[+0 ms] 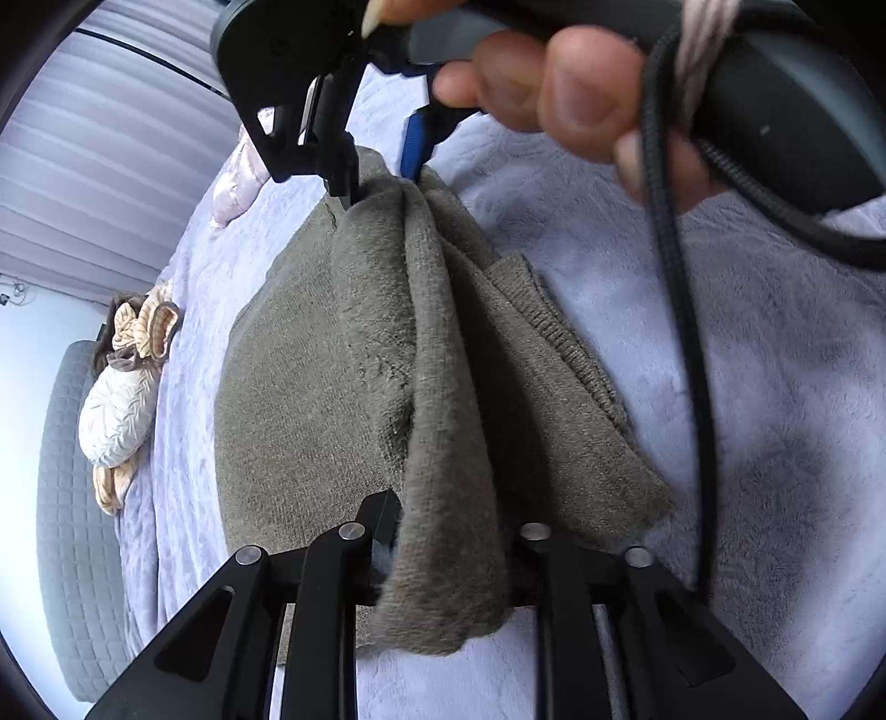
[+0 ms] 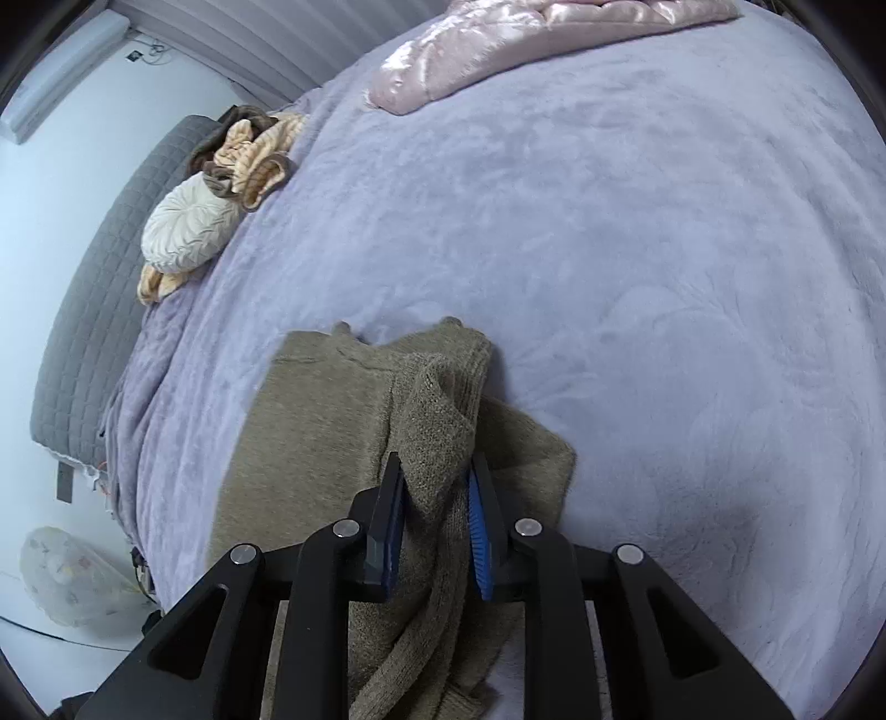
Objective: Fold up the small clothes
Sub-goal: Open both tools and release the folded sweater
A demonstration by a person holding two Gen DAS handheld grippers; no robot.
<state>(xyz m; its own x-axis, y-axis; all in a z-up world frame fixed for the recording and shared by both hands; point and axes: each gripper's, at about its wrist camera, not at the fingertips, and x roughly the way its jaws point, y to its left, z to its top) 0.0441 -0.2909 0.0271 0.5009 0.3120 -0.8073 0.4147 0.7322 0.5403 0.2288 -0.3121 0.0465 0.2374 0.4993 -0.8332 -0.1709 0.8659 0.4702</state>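
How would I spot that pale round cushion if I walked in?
Find the bed with the lilac blanket. Along its edge by the grey quilted headboard lies the white round cushion, ribbed with leafy stitching, unlike the striped beige clothes beside it.

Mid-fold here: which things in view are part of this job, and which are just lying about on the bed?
In the job:
- olive sweater
- left gripper, fabric between its fingers
- right gripper, fabric between its pads

Lying about:
- pink quilt
- white pillow
- striped cloth
- lilac blanket under it all
- grey headboard
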